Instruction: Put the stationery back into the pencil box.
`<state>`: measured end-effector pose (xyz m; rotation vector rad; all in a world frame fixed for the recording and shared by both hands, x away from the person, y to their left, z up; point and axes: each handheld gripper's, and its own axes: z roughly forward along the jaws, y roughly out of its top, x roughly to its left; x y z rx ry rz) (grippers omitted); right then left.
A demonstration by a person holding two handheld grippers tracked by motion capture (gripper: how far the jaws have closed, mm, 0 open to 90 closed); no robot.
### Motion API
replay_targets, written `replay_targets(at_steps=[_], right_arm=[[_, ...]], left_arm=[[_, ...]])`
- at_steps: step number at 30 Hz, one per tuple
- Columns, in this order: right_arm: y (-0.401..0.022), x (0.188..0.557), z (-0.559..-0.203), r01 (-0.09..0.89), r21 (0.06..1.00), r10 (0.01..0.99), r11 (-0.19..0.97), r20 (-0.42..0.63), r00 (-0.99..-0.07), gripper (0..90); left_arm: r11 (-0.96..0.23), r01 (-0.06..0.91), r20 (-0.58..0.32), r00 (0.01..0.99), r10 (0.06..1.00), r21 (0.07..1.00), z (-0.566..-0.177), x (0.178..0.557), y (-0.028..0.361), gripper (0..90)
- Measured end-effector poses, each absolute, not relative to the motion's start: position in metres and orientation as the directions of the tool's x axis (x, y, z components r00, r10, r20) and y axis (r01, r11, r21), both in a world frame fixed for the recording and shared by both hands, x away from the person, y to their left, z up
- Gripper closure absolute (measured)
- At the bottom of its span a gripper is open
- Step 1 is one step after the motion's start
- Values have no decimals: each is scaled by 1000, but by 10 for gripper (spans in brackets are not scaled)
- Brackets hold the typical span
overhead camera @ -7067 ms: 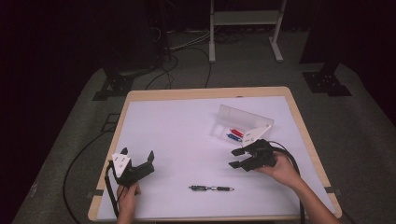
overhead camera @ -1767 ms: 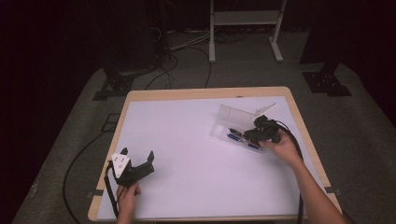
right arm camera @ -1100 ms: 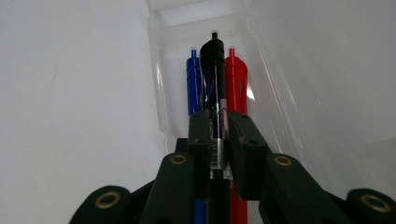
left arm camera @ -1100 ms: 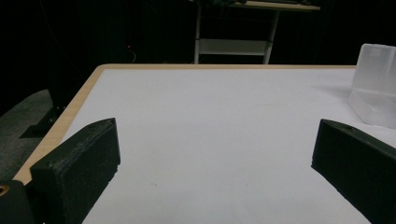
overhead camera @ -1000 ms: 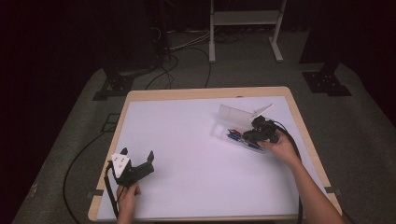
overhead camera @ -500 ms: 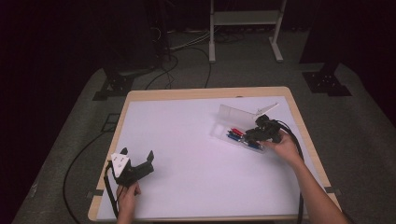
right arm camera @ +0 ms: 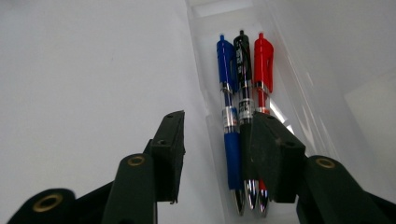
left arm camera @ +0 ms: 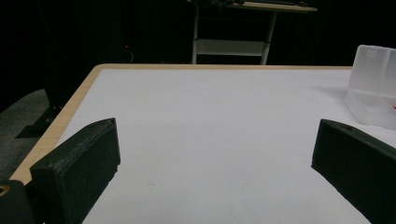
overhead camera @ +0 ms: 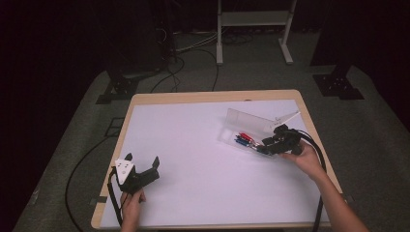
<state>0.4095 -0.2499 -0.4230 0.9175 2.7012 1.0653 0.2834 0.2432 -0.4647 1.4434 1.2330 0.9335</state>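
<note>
Inside clear case [right arm camera: 285, 88], right gripper view resolves blue, black [right arm camera: 243, 93], red pens; right hand-held gripper [right arm camera: 212, 140] just opening, empty.

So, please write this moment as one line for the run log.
right gripper: jaws just opening, nothing held | blue pen, black pen, red pen: side by side in clear case | left gripper: open, idle

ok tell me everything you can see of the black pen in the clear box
The black pen is a click pen with a black cap end, a clear printed barrel, a black grip and a silver tip. It lies flat in the clear plastic box, in the middle, side by side with the blue pen and the red pen. The right gripper hangs over it, jaws apart, just opened, gripping nothing.
</note>
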Motion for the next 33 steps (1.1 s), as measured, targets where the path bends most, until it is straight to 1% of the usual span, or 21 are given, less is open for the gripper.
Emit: replay_targets(at_steps=[6, 14, 23, 33], right_arm=[[-260, 401, -423, 508, 655, 564, 560, 148, -813, 525], [-265, 391, -423, 491, 663, 555, 565, 135, -821, 489], [-266, 377, -421, 464, 674, 529, 575, 127, -839, 470], [-278, 364, -424, 470, 687, 531, 554, 143, -835, 449]], left_arm=[[-7, 224, -36, 188, 982, 975, -465, 283, 242, 3], [-5, 224, -38, 188, 981, 975, -465, 283, 242, 4], [-9, 224, -34, 189, 981, 975, -465, 283, 242, 4], [-13, 226, -31, 189, 981, 974, -465, 283, 242, 4]])
